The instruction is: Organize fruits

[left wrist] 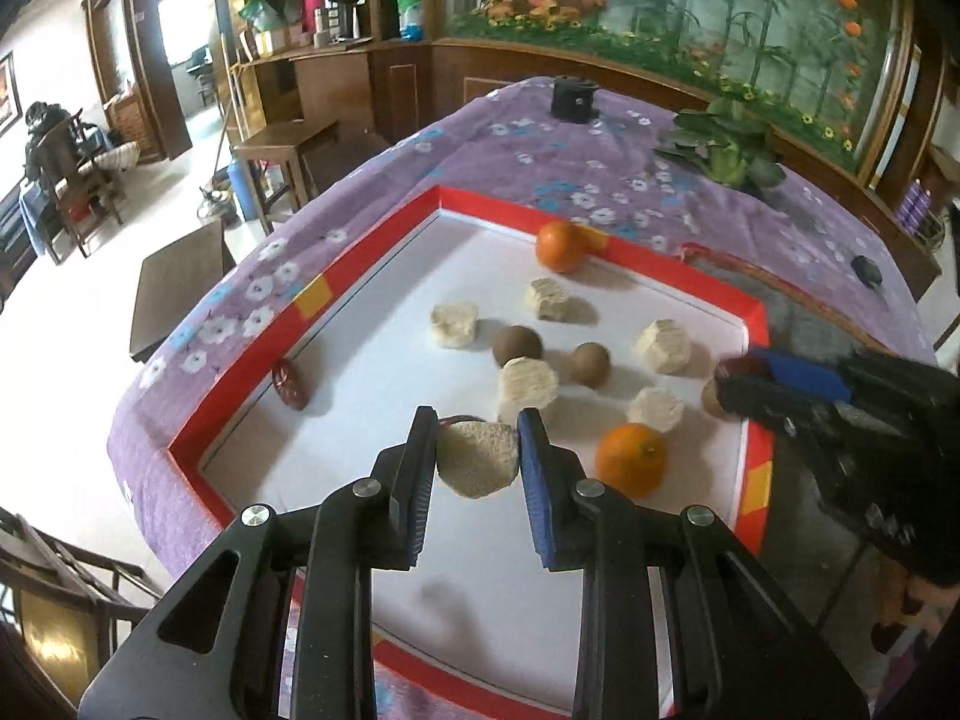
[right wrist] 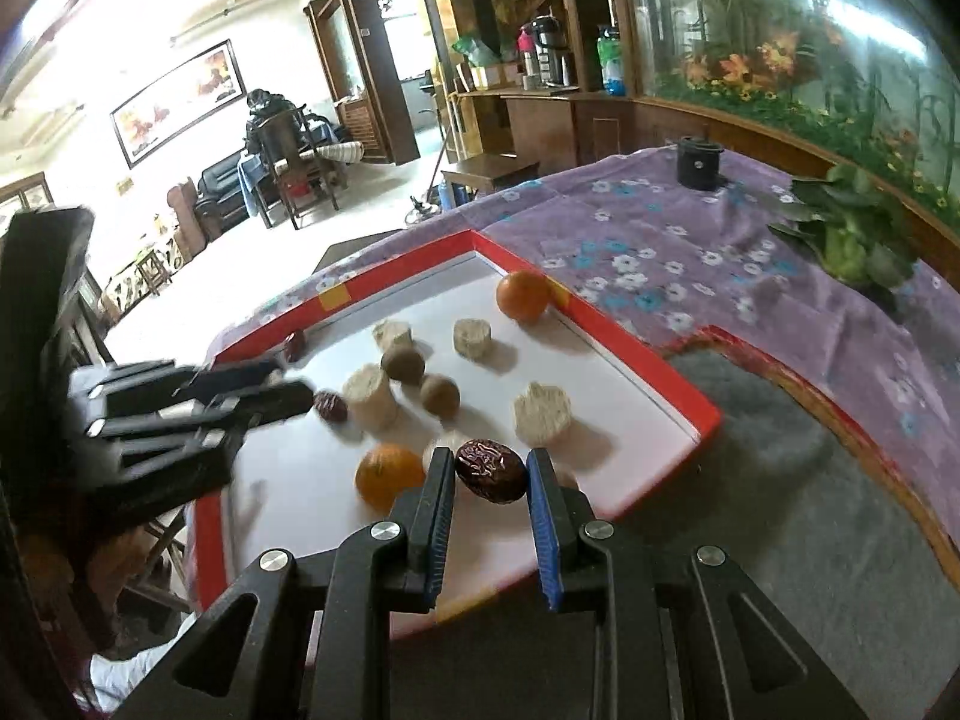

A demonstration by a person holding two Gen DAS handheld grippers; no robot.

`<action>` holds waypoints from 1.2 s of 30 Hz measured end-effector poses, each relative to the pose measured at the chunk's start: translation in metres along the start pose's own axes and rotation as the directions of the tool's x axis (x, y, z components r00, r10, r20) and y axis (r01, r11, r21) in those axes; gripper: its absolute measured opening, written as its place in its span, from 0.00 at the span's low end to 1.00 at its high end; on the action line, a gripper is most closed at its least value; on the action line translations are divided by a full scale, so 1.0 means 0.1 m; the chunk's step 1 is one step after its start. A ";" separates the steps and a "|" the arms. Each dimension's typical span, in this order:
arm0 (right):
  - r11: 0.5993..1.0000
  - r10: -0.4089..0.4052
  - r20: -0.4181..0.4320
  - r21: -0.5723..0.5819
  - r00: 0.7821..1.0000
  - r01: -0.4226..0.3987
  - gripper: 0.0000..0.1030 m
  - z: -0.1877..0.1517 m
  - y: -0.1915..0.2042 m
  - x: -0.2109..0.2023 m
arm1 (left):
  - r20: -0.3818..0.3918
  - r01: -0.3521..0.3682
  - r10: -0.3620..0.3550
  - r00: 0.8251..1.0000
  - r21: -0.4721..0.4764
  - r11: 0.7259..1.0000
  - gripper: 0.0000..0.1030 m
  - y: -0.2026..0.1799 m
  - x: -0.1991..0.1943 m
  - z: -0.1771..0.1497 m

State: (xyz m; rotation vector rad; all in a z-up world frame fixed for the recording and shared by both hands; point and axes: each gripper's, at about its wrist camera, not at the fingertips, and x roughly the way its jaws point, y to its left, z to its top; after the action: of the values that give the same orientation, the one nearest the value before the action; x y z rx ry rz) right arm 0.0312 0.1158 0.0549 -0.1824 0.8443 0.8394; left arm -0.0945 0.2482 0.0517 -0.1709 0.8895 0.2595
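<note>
My left gripper is shut on a pale beige chunk, held over the near part of a white tray with a red rim. On the tray lie two oranges, two brown kiwis, several more beige chunks and a red date. My right gripper is shut on a wrinkled dark red date above the tray's near right corner. It appears in the left wrist view as the blurred right gripper. The left gripper shows blurred at the left.
Beside the tray on the right lies a grey mat with a wicker rim. On the purple flowered cloth stand a black cylinder and leafy greens. Wooden stools and a seated person are off to the left.
</note>
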 end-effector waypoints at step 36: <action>0.991 -0.095 0.155 0.106 0.983 0.079 0.46 -0.42 -0.04 -0.62 | 0.222 -0.042 0.063 0.973 -0.098 0.994 0.53 -0.26 -0.42 -0.10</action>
State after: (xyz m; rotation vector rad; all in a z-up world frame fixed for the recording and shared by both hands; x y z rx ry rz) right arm -0.0136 0.0581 0.0712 -0.0625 0.7210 0.7183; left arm -0.1198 0.2142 0.0793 -0.2002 0.6575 0.3627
